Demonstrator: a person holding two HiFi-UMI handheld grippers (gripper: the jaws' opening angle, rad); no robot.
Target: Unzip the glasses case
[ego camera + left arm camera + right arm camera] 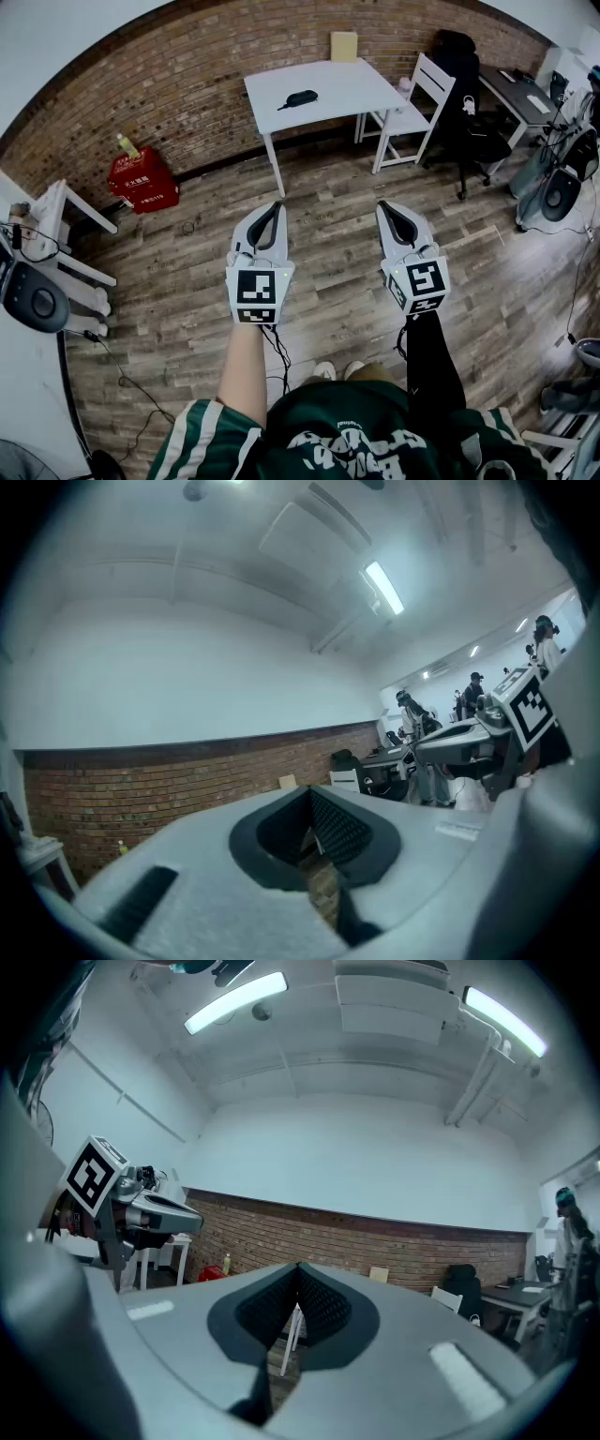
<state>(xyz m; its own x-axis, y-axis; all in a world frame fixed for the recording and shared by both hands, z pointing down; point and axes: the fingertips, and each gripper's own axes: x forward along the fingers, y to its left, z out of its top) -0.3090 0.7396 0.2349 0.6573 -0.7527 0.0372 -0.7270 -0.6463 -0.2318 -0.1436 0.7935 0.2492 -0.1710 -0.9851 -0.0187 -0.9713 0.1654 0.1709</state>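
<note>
A dark glasses case (301,97) lies on a white table (352,86) far ahead, by the brick wall. My left gripper (273,212) and right gripper (391,210) are held out level side by side over the wooden floor, well short of the table. Both are shut with nothing between the jaws. In the left gripper view the left gripper (314,841) has its pads meeting, and the right gripper (487,726) shows at the right. The right gripper view shows the right gripper (295,1307) shut too, with the left gripper (164,1213) at the left.
A white chair (412,111) stands right of the table, with a black office chair (478,136) and a desk (521,94) beyond. A red box (142,181) sits by the wall at left. A white rack (56,246) and cables lie at the left edge.
</note>
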